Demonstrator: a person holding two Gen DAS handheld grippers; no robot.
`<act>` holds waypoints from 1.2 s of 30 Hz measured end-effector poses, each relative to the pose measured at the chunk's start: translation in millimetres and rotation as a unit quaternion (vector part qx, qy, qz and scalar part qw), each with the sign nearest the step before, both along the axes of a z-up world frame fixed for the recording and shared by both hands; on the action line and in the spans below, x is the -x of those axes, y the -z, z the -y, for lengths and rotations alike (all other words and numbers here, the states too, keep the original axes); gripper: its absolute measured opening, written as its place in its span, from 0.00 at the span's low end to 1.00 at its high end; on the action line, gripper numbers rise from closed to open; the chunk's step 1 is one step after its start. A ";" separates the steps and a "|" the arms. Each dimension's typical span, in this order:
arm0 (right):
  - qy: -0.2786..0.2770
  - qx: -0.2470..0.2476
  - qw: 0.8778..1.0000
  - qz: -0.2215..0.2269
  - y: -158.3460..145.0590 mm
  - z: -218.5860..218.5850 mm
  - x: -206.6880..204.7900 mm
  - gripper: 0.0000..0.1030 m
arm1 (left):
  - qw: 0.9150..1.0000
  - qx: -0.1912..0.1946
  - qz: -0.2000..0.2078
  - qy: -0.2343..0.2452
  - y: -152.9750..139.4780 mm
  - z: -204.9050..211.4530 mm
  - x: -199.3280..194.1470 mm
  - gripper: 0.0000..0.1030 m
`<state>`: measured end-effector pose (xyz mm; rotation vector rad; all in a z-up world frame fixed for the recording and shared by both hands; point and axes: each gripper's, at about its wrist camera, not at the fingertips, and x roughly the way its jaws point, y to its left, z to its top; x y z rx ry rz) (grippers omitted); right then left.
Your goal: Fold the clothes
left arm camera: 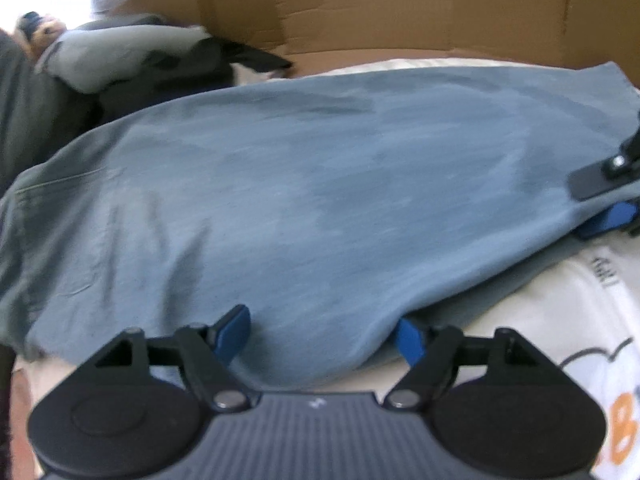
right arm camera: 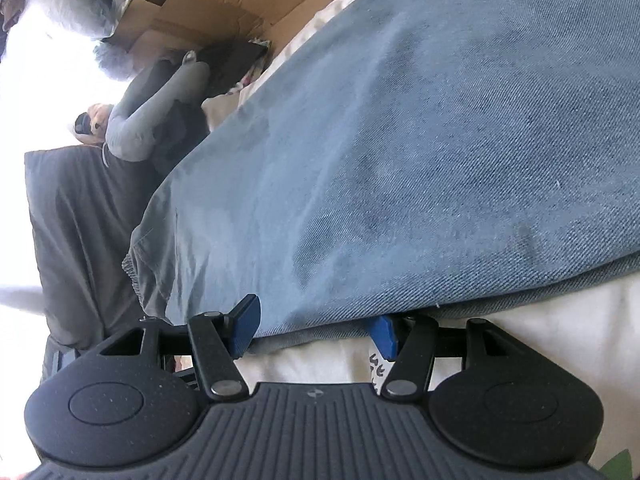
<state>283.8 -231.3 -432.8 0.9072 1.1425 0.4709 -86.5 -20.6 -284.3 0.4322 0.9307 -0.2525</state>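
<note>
A blue denim-like garment (left arm camera: pixel 320 184) lies spread over a white sheet (left arm camera: pixel 560 300). The garment's near edge (left arm camera: pixel 320 352) bulges between my left gripper's (left arm camera: pixel 323 336) blue pads (left arm camera: pixel 236 332), which stand wide apart and do not press it: open. At the right edge of this view my right gripper (left arm camera: pixel 604 204) straddles the garment's side, black finger on top, blue pad beneath. In the right wrist view the garment (right arm camera: pixel 420 160) fills the frame. Its edge runs between my right gripper's (right arm camera: pixel 314 332) spread pads (right arm camera: pixel 244 326), so that gripper is open too.
A brown cardboard box (left arm camera: pixel 400 8) stands behind the sheet. Grey and dark clothes (left arm camera: pixel 132 56) are heaped at the back left, also seen in the right wrist view as clothes (right arm camera: pixel 160 120). A dark grey cloth (right arm camera: pixel 80 240) lies left of the garment. The sheet carries orange print (left arm camera: pixel 620 432).
</note>
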 end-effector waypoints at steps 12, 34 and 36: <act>-0.004 0.014 1.000 0.010 -7.7 13.1 6.3 0.62 | 0.993 -0.027 0.011 -0.116 -3.4 -47.3 5.2 0.81; 0.063 0.079 0.995 0.006 -16.8 103.0 58.7 0.62 | 0.982 0.060 0.048 -0.173 -19.3 -99.5 18.0 0.73; 0.070 0.083 0.994 0.003 -15.5 109.2 59.4 0.62 | 0.982 0.062 0.027 -0.176 -12.5 -97.9 19.6 0.72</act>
